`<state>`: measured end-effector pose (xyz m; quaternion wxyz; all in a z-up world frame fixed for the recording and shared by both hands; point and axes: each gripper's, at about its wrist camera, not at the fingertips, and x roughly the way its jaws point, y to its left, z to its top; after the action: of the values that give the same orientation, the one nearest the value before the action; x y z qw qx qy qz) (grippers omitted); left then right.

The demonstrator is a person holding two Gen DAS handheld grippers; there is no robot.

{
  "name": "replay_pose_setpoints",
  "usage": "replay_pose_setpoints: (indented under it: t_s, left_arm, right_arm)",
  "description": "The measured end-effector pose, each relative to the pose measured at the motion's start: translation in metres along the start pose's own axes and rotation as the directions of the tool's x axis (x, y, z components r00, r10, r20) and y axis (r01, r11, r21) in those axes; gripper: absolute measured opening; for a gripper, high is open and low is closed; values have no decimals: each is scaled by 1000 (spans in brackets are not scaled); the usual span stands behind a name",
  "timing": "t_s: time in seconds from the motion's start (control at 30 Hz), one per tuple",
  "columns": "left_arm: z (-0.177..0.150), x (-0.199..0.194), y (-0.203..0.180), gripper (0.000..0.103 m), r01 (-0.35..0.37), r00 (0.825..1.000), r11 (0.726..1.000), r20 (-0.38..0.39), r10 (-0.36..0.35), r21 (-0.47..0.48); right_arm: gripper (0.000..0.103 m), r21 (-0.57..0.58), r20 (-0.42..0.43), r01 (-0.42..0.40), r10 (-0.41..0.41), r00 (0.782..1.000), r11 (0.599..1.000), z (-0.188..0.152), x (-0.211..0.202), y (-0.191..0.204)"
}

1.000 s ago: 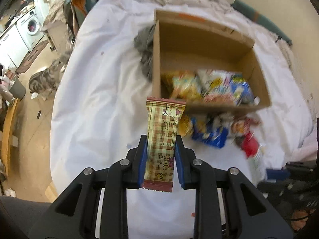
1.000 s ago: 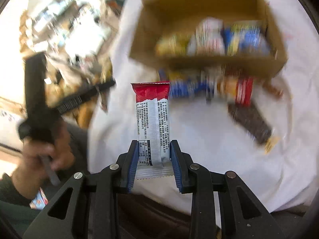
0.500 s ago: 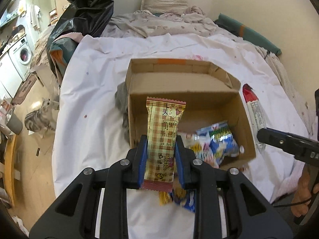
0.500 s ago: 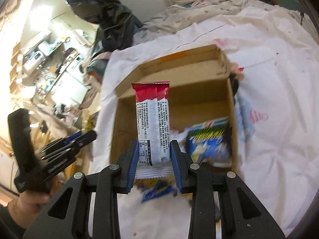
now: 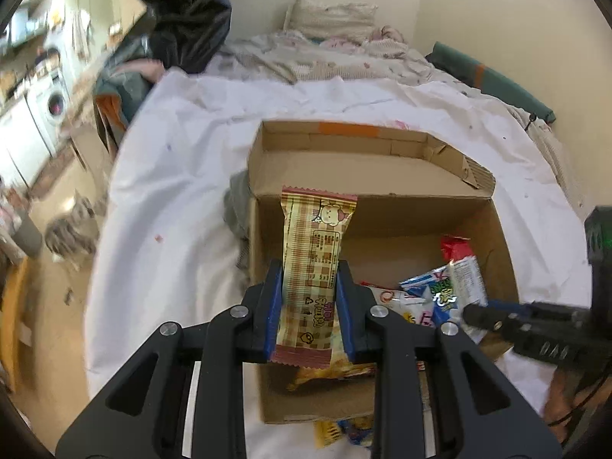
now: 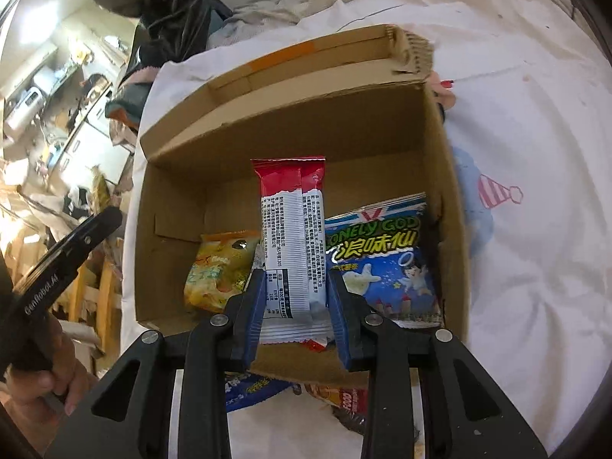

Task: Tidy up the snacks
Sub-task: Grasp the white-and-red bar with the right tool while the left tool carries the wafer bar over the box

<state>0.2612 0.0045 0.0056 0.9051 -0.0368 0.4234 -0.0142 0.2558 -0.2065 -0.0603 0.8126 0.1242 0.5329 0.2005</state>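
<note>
An open cardboard box (image 5: 367,176) (image 6: 290,88) sits on a bed with a white sheet. My left gripper (image 5: 308,306) is shut on a brown plaid snack bar (image 5: 313,267), held upright over the box's near left part. My right gripper (image 6: 292,306) is shut on a red and white snack bar (image 6: 292,237), held upright over the box's near side. Inside the box lie a blue snack bag (image 6: 382,260) and a yellow snack bag (image 6: 222,267). The right gripper's body shows at the right of the left wrist view (image 5: 535,325).
More snack packets (image 6: 260,390) lie on the sheet just in front of the box. A grey cloth (image 5: 237,210) lies against the box's left wall. Pillows and bedding (image 5: 329,46) lie behind it. A black bag (image 5: 183,11) and a washing machine (image 5: 49,103) stand far left.
Both grippers have moved forward from the loose snacks on the sheet to over the open box, each still holding its bar.
</note>
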Motion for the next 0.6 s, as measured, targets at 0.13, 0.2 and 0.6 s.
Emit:
replay_pose_setpoints:
  t_s: [0.13,0.2,0.6]
  left_arm:
    - [-2,14,-1,23,-78,997,997,9,77,27]
    - [-3,20,0,23,-85,996,996,-6,85,27]
    - [-14,30,-7,24,-29,996,999,-87,31,26]
  right_arm:
    - [33,-19,-33,2,-3,999,1000,-2,10,5]
    - [33,-31,-50,8,-9,999,999,-4,13,6]
    - [33,31,-32,43,-42,999,999,0,14,-4]
